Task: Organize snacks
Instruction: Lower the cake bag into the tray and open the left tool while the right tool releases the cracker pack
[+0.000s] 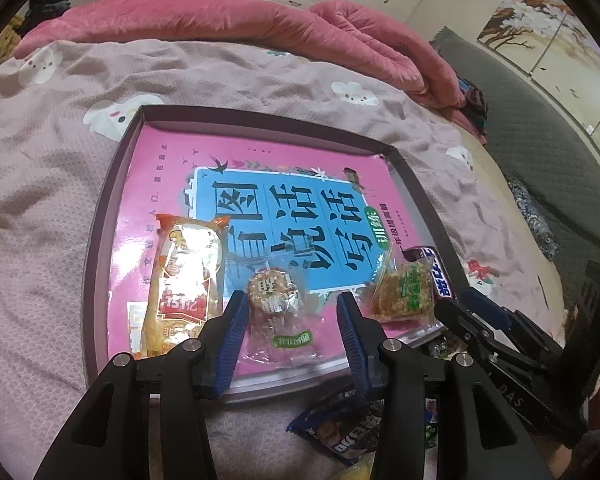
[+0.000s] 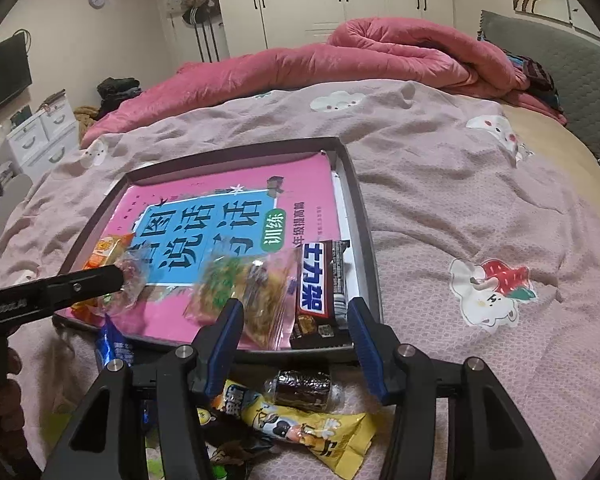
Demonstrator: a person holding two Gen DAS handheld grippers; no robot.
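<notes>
Snacks lie in a neat row along the near edge of the tray (image 1: 112,184), on a pink book (image 1: 172,168). Left tongs (image 1: 292,320) stand spread around the round cookie (image 1: 274,294), not pinching it. Right tongs (image 2: 296,328) hang spread too, empty. More snacks (image 2: 300,424) wait on the bed (image 2: 460,200) just beside the tray.

black hand-held gripper (image 1: 293,312), blue ribbed pads (image 1: 236,320)
</notes>
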